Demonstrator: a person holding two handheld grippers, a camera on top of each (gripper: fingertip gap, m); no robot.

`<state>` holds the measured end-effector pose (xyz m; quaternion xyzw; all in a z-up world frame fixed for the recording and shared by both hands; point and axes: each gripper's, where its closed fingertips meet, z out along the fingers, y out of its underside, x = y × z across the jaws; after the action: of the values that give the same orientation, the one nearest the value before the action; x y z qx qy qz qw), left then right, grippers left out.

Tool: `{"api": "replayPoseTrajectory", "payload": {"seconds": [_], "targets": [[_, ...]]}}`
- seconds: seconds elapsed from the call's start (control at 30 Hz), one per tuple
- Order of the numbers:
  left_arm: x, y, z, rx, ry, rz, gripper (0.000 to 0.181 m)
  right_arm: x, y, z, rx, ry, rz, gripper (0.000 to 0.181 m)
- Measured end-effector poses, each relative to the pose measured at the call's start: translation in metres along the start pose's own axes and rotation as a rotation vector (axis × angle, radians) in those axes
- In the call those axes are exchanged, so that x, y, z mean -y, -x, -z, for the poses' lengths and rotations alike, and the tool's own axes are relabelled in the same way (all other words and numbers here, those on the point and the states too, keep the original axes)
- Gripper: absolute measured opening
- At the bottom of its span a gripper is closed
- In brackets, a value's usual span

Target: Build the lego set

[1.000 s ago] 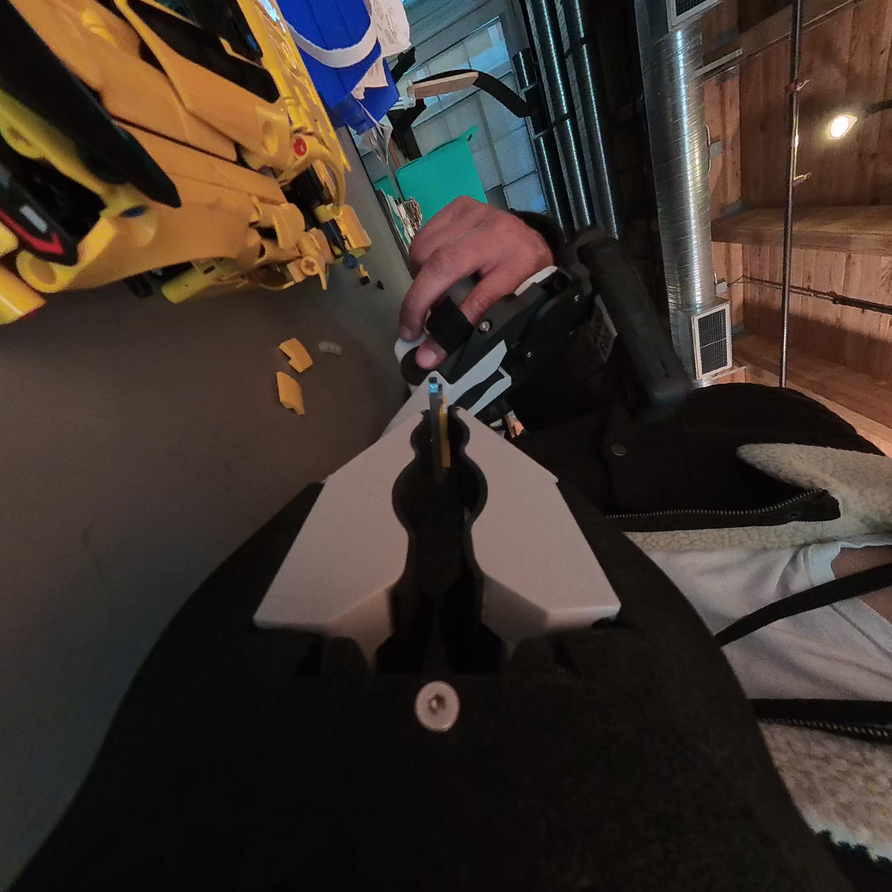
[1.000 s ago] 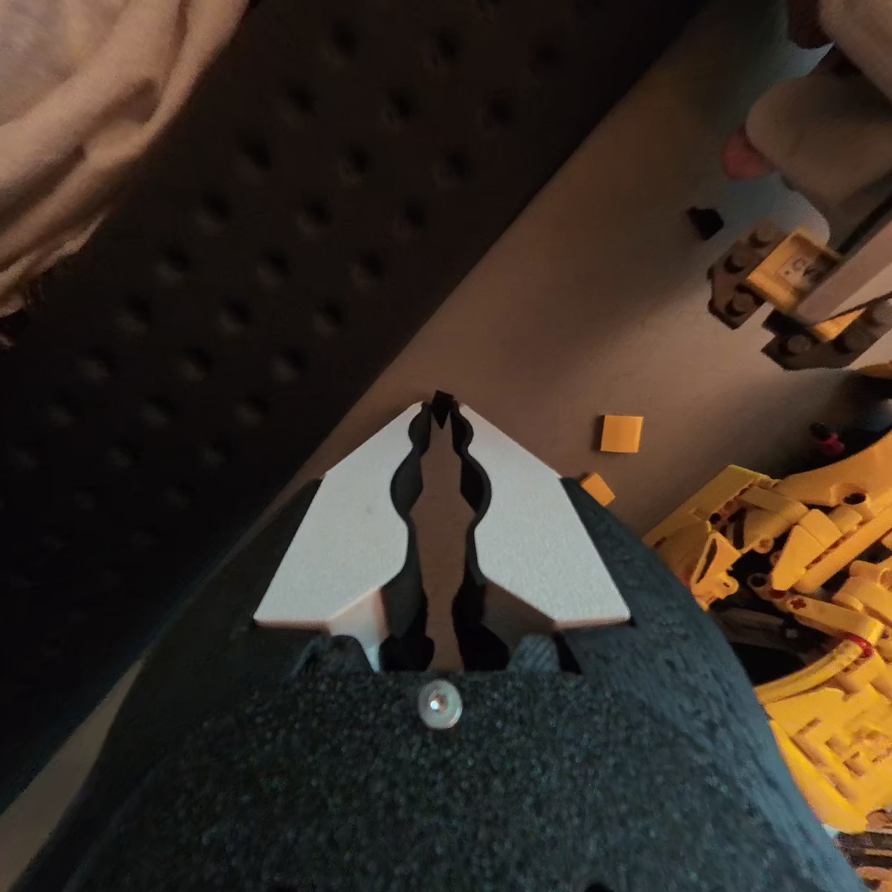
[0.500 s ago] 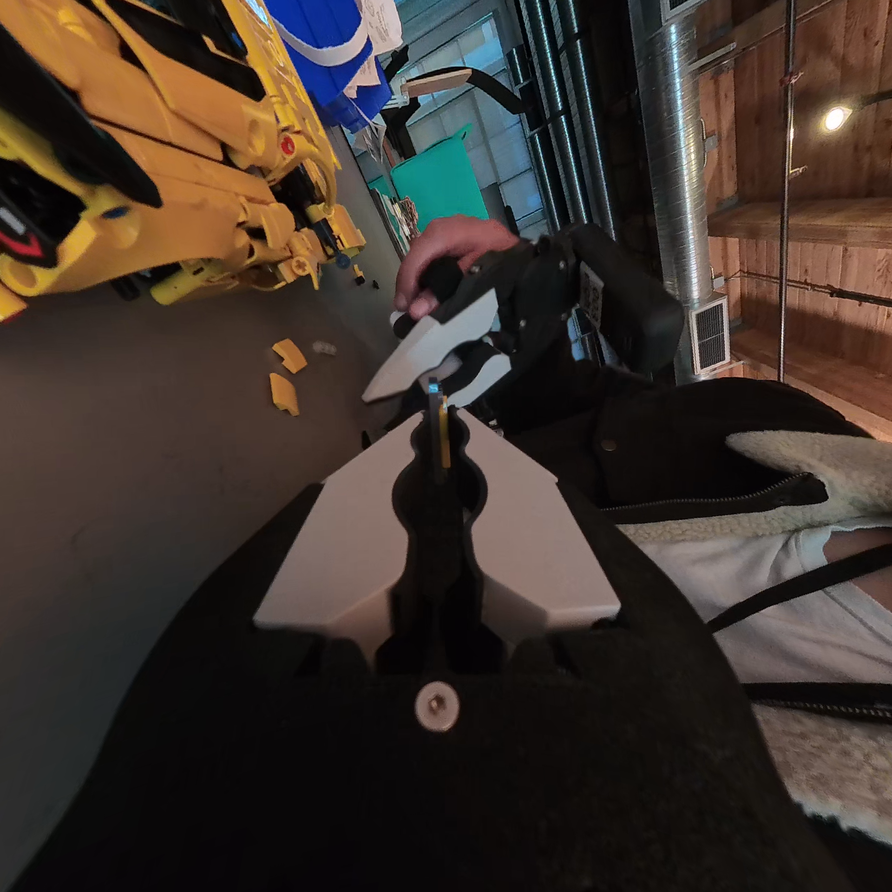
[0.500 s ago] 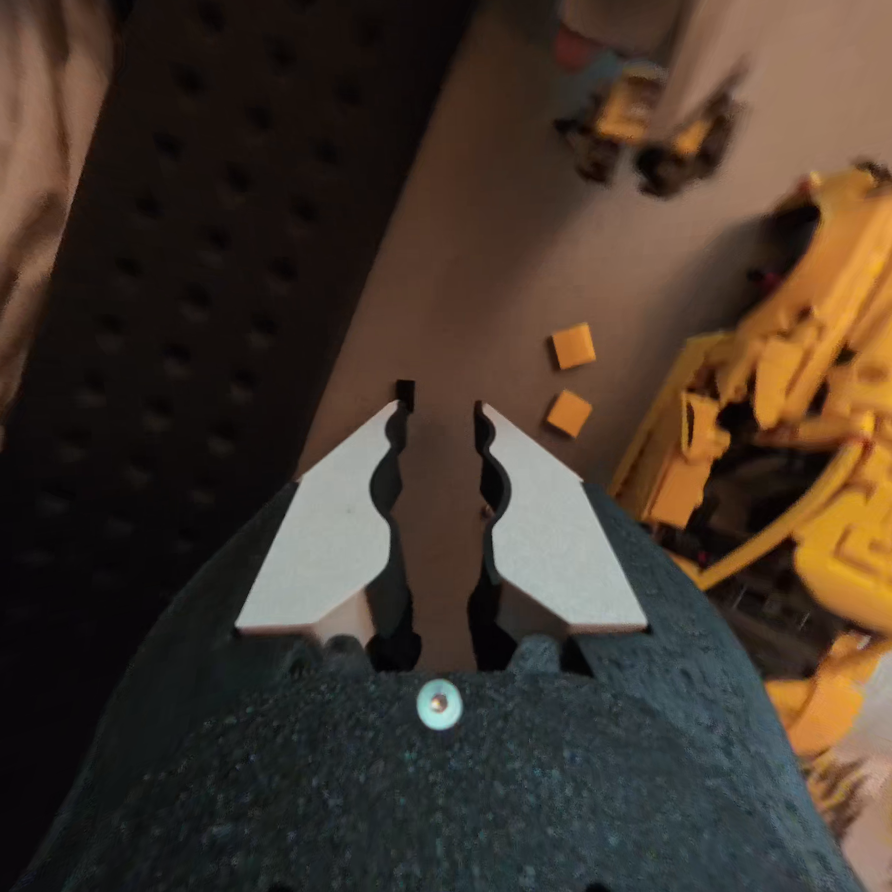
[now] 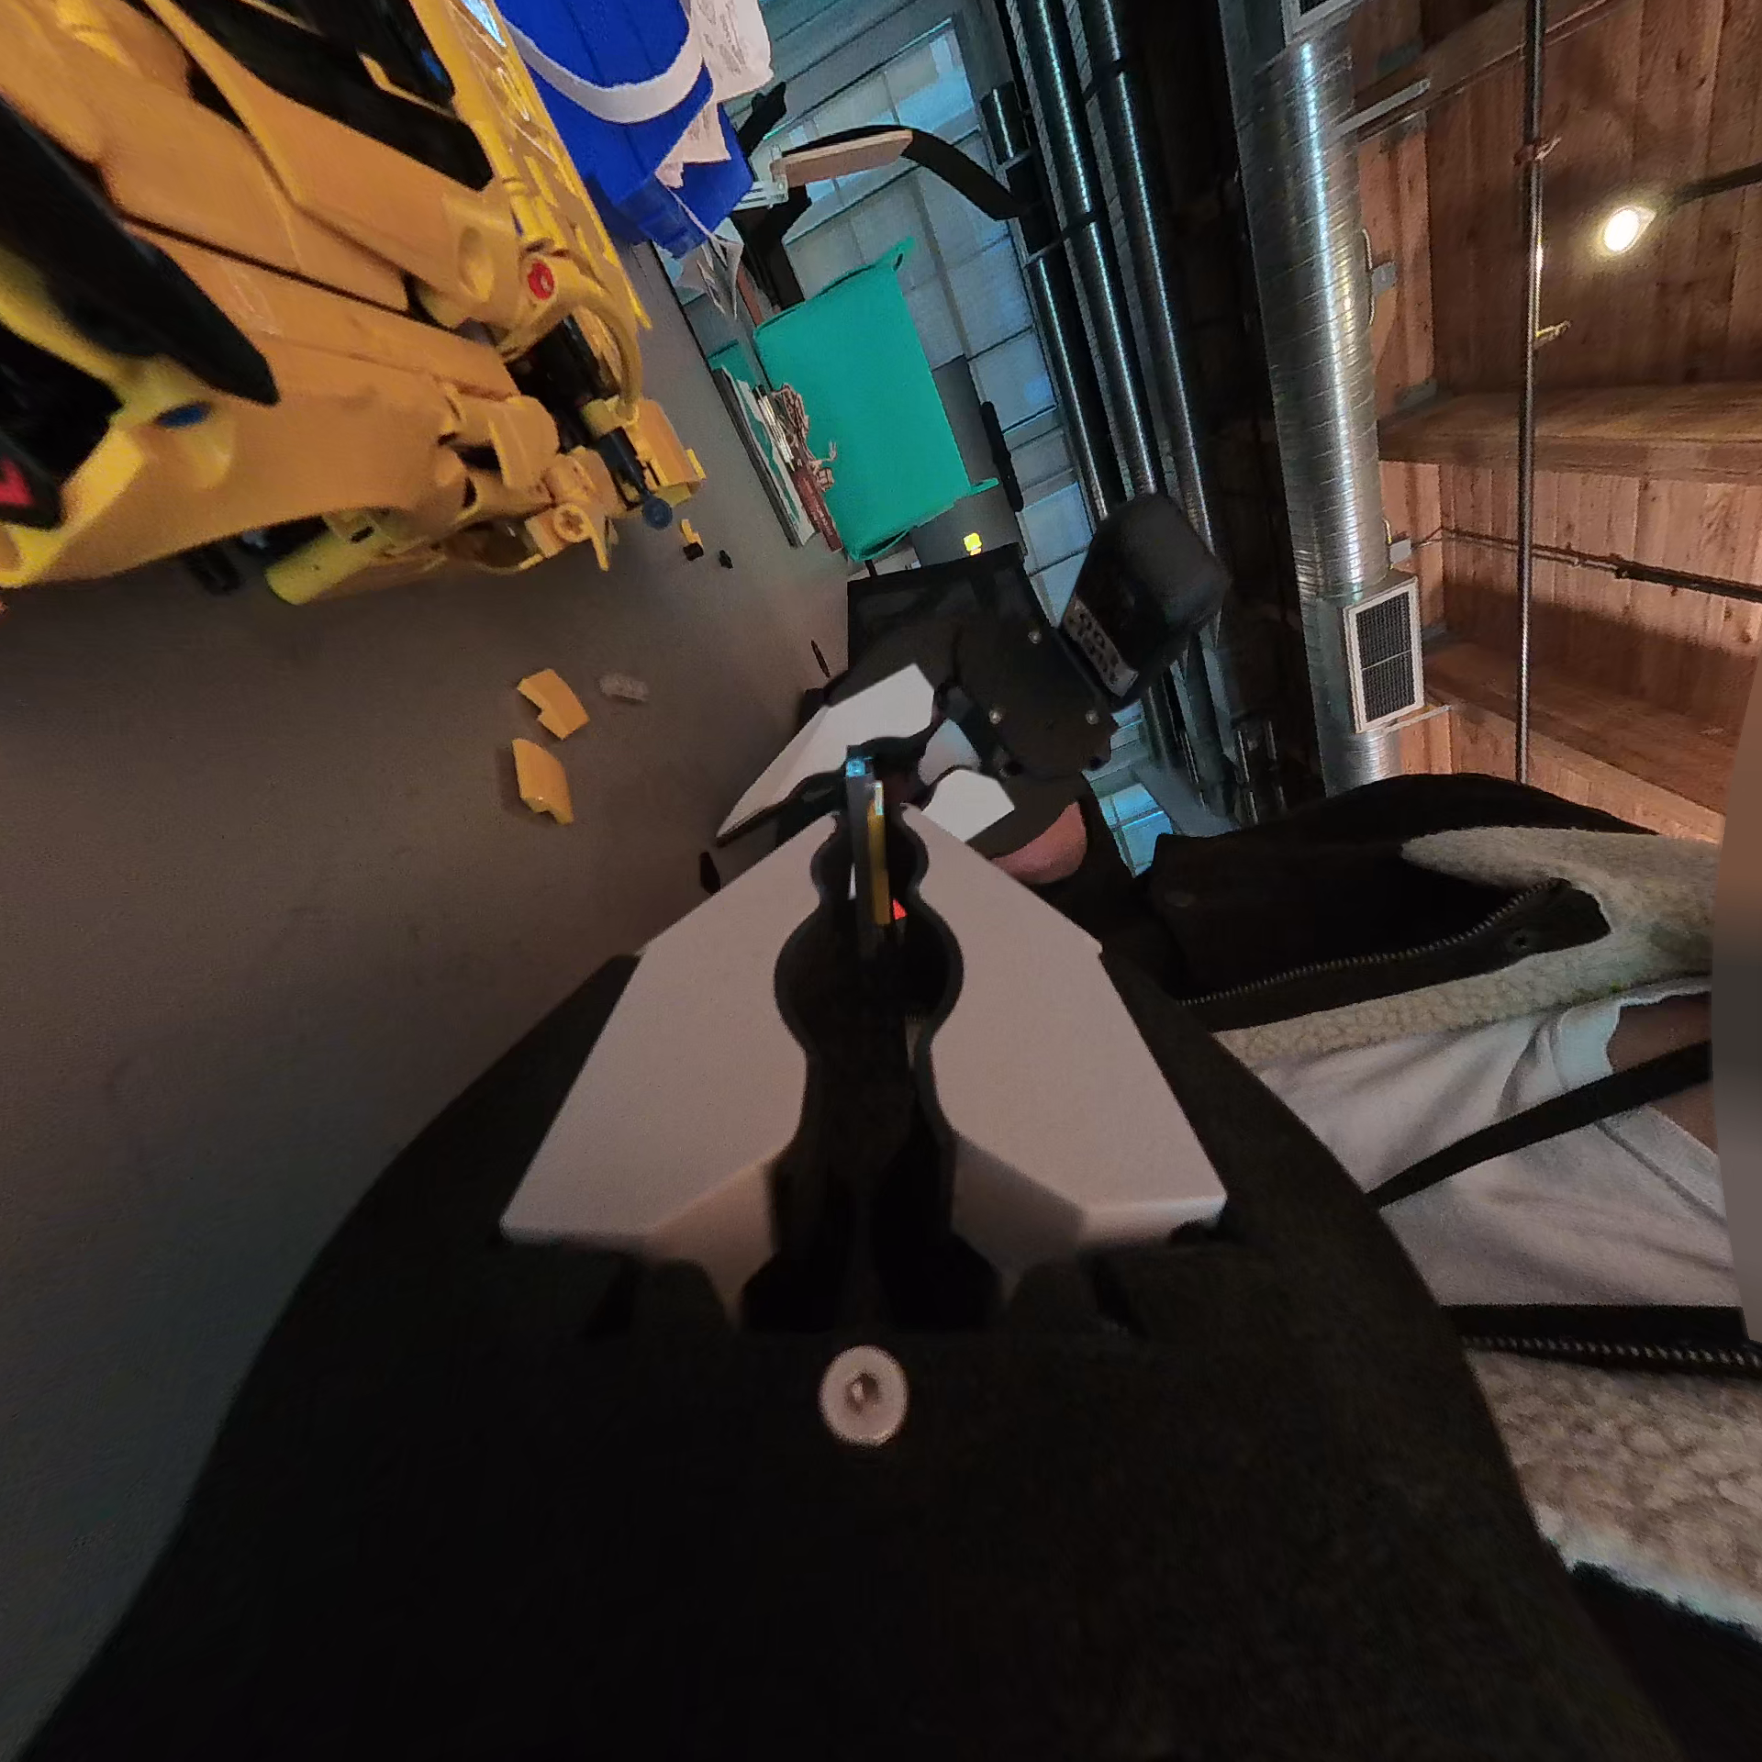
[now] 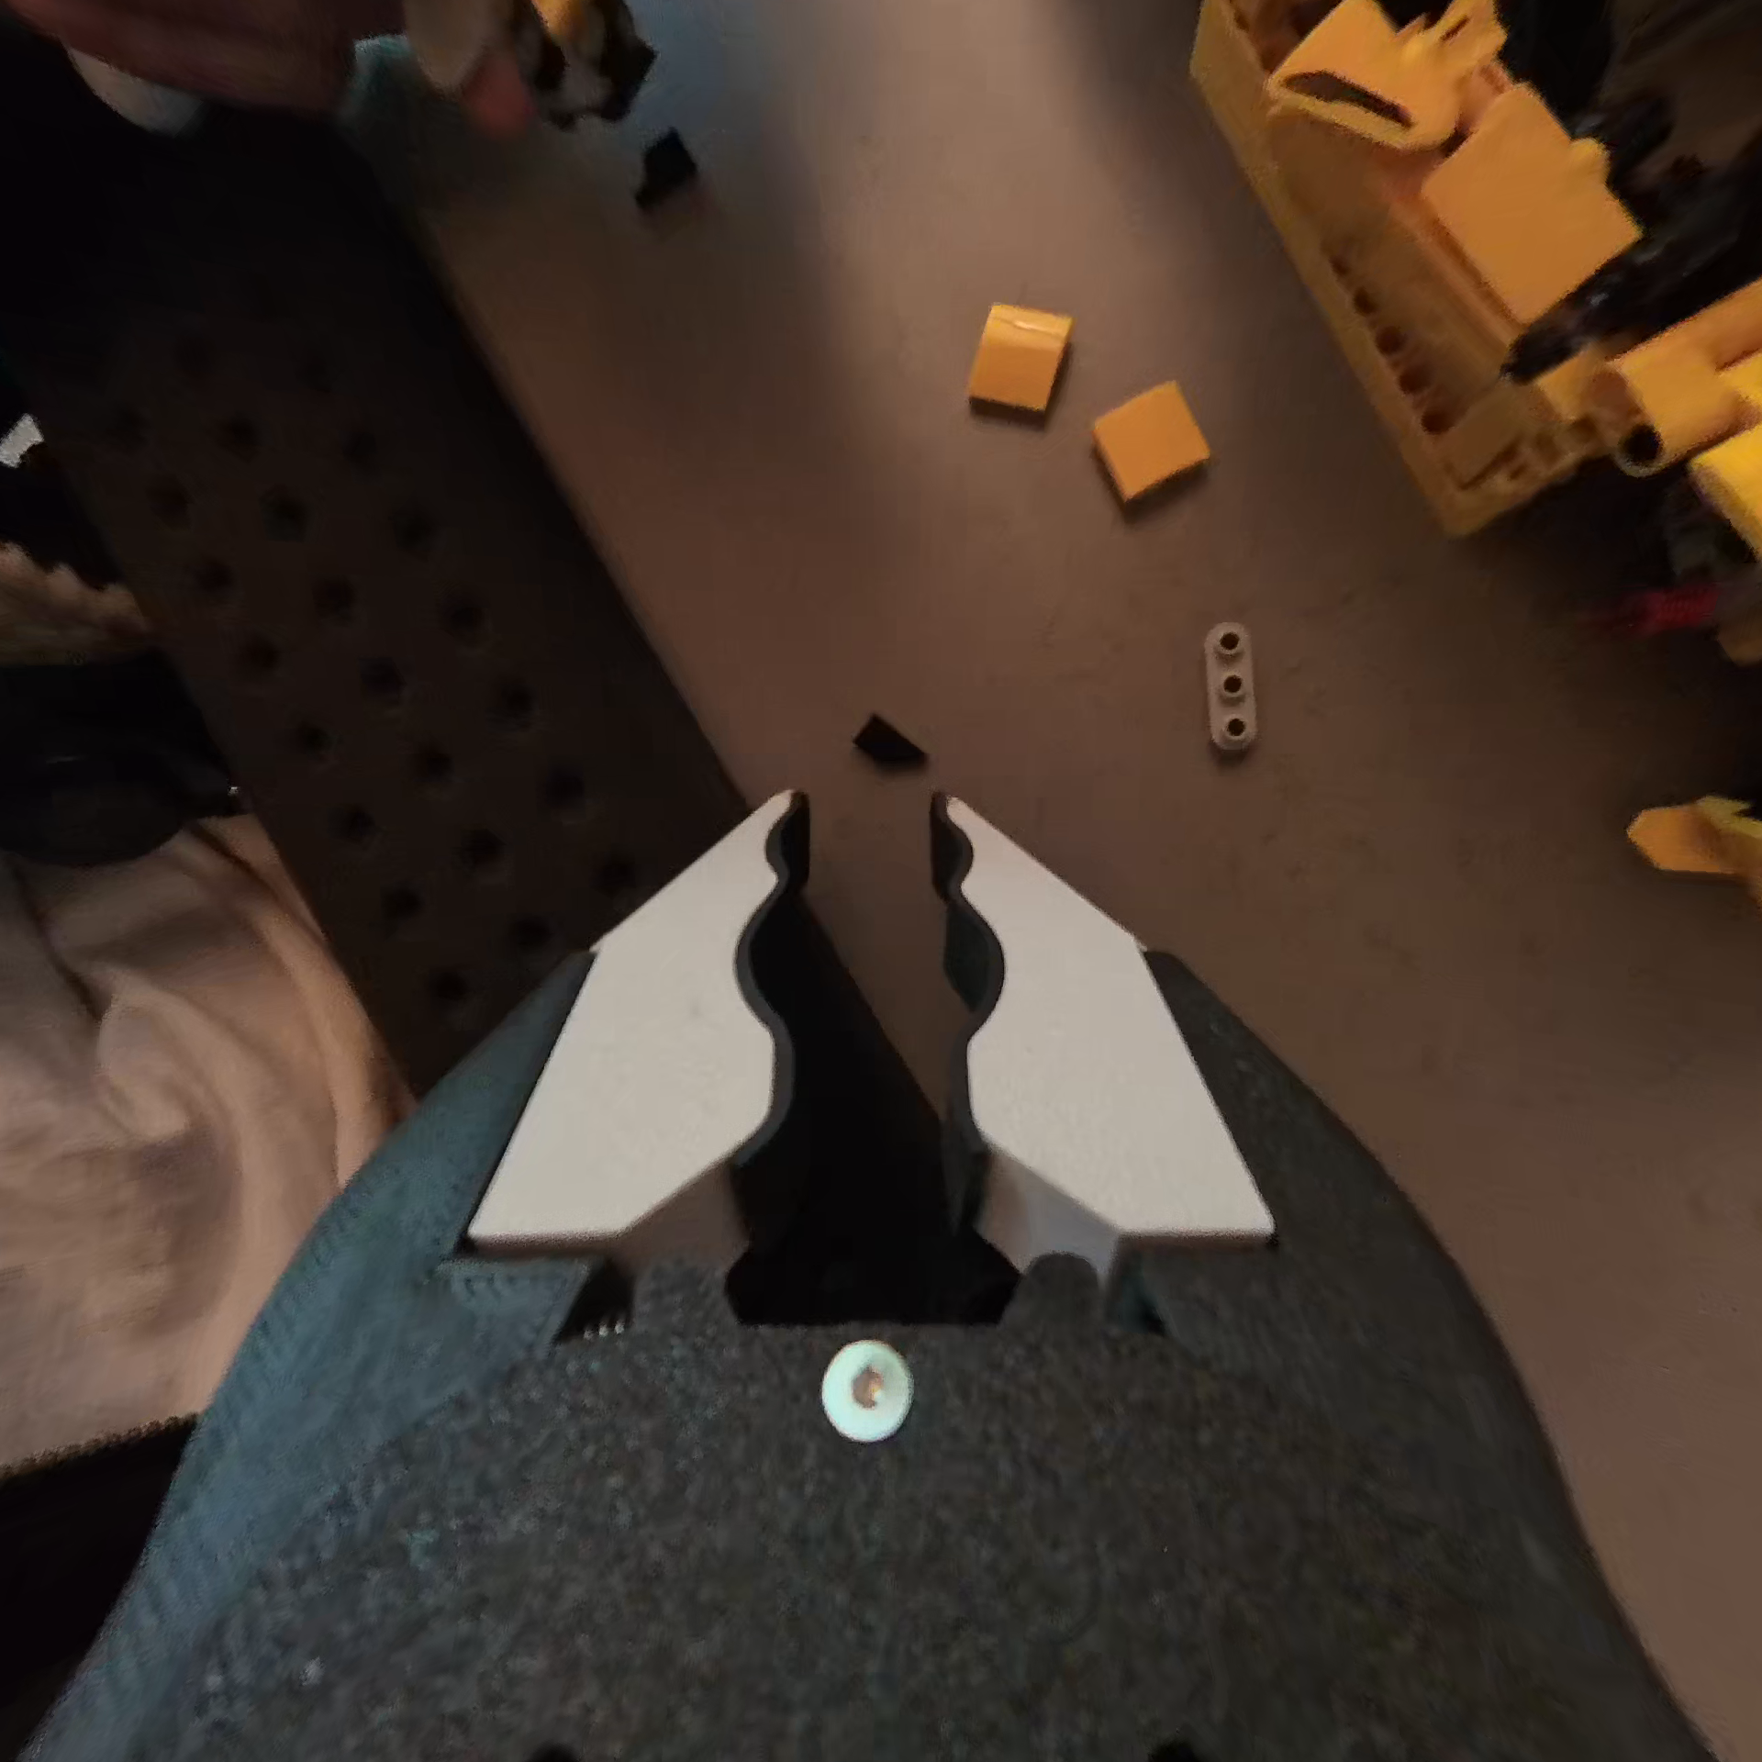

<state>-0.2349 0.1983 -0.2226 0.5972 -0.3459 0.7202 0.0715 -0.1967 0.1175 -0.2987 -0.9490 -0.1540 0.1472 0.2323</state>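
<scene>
My left gripper [image 5: 868,810] is shut on a thin yellow-and-grey lego sub-assembly [image 5: 866,858], seen edge-on and held above the grey table. My right gripper [image 6: 868,810] is open and empty, pointing down at the table. A small black lego piece [image 6: 887,742] lies on the table just beyond its fingertips. The big yellow lego car [image 5: 286,334] stands at the upper left of the left wrist view and also shows in the right wrist view [image 6: 1478,238] at the upper right. The right gripper's white fingers [image 5: 839,734] show just beyond my left fingertips.
Two yellow tiles [image 6: 1018,358] [image 6: 1149,440] and a grey three-hole piece [image 6: 1230,686] lie loose between the right gripper and the car. Another black piece [image 6: 665,170] lies farther off. A black perforated panel [image 6: 334,572] borders the table's left edge. A person's torso sits close on the right. My hands' fingertips stand some 12 centimeters from each other.
My right gripper opened and let go of the small black piece, which now lies on the table. It also swung round over the table. My left gripper kept its hold.
</scene>
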Motion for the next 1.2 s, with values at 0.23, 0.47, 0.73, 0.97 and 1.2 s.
{"api": "replayPoseTrajectory", "payload": {"seconds": [0.23, 0.47, 0.73, 0.97, 1.2], "targets": [[0.0, 0.0, 0.0, 0.001, 0.002, -0.001, 0.005, 0.008, 0.005, -0.007, 0.016, -0.001, 0.017, 0.023], [-0.001, -0.001, 0.0, -0.003, 0.004, -0.004, 0.005, 0.013, 0.003, -0.012, -0.049, 0.025, 0.184, 0.023], [-0.001, -0.001, -0.001, -0.002, 0.008, -0.008, 0.005, 0.016, 0.001, -0.008, -0.079, 0.03, 0.435, 0.024], [-0.002, -0.001, -0.001, 0.0, 0.013, -0.009, 0.005, 0.016, 0.003, -0.014, -0.048, 0.029, 0.464, 0.018], [-0.003, -0.002, -0.002, -0.005, 0.019, -0.009, 0.005, 0.017, 0.0, -0.014, -0.066, 0.032, 0.513, 0.014]]}}
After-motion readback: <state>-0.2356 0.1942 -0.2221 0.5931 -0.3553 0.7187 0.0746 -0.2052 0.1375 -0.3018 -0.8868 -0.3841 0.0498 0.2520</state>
